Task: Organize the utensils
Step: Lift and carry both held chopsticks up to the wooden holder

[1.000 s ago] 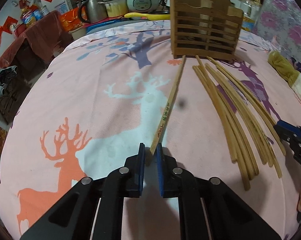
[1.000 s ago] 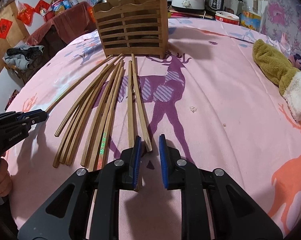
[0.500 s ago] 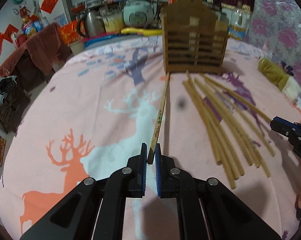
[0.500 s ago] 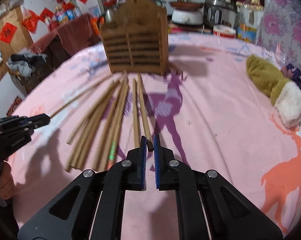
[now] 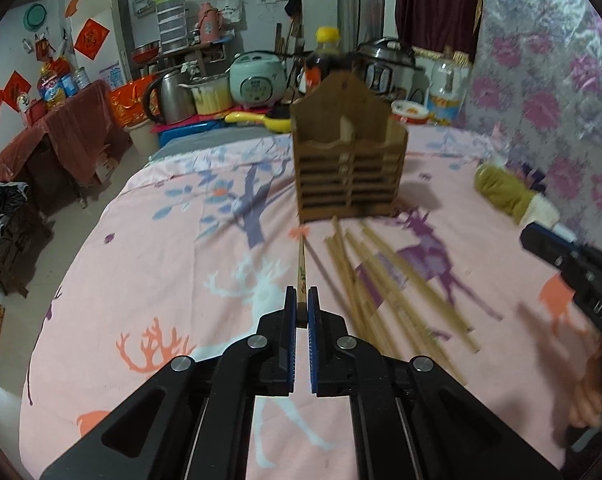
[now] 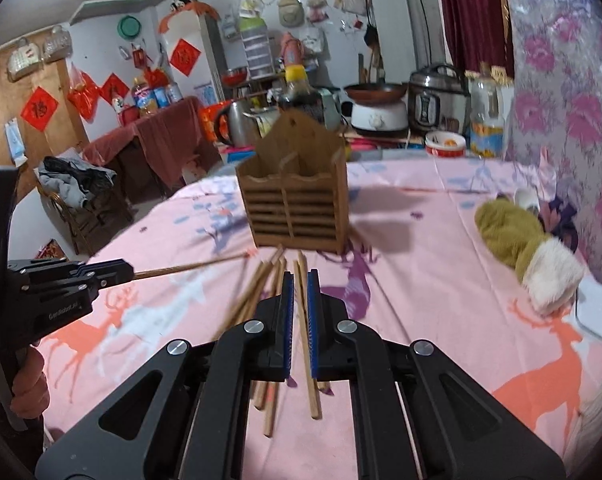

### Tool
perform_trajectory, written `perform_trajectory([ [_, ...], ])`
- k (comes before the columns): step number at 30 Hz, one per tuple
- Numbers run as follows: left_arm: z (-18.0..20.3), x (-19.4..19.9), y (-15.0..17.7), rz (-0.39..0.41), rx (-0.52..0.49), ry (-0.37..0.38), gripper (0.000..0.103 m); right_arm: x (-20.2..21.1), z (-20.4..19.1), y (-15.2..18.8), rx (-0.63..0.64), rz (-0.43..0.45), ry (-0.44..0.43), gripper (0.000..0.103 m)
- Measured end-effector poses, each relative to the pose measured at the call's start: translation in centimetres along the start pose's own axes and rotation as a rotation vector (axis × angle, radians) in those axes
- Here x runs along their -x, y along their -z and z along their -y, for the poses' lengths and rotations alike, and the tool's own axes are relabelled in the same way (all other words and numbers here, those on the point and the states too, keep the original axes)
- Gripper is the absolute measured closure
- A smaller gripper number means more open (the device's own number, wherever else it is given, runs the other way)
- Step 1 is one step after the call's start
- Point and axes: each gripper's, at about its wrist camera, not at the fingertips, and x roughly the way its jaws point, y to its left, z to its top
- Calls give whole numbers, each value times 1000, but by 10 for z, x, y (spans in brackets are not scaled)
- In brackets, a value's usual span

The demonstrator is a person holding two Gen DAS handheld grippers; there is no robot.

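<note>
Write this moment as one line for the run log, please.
left gripper: shut on chopstick | right gripper: shut on second chopstick | wooden holder: upright | loose chopsticks: on tablecloth

You are working in a lived-in home kitchen and dining room. A table (image 5: 149,264) is wearing a pink deer-print cloth, and behind it a rice cooker (image 5: 256,80), a pressure cooker (image 6: 439,98), a steel kettle (image 5: 172,96) and a dark sauce bottle (image 5: 325,56) are crowding a low counter. Red paper decorations (image 6: 185,57) are hanging on the walls, bags and a stacked lunch carrier (image 5: 172,24) are hanging higher up, and clothes (image 6: 75,176) are lying over a chair.
</note>
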Motion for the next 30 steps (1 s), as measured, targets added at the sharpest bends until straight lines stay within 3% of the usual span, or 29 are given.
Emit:
perform_trajectory([
  [3,4,8,-12,18,-6,-1,97,3,-6,-11,22,8,-3,95],
  [5,6,12,-18,30,-13,-2,97,-2,-9,-11,50,-24,-16,89],
  [8,9,15,-24,34,-17,12,97,-19,-5,3,70,-105,-21,77],
  [16,9,9,-25,23,-7,14,97,-71,28,60,4,-364,-33,78],
  [30,4,-5,-21,-3,5,16,97,-81,30,67,15,-406,-20,78],
])
